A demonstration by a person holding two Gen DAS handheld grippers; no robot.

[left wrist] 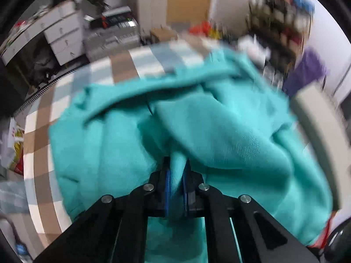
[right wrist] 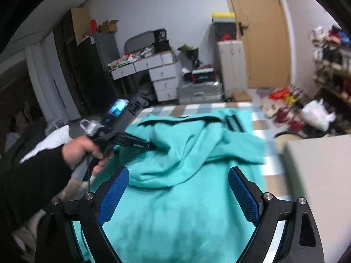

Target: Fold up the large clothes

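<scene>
Left wrist view first: the left gripper is clamped tight on a pinched ridge of the teal garment, which is bunched up and spread over the checked bedcover. It's a blurry shot, but you can see fabric squeezed between the blue pads, probably so that bit can be dragged over for a fold. Right wrist view: the right gripper hangs above the near part of the garment with its jaws spread wide and nothing between them, so I'd guess it's lining up another grab. From here you also see the person's hand holding the left tool, its tip buried in a cloth ridge.
</scene>
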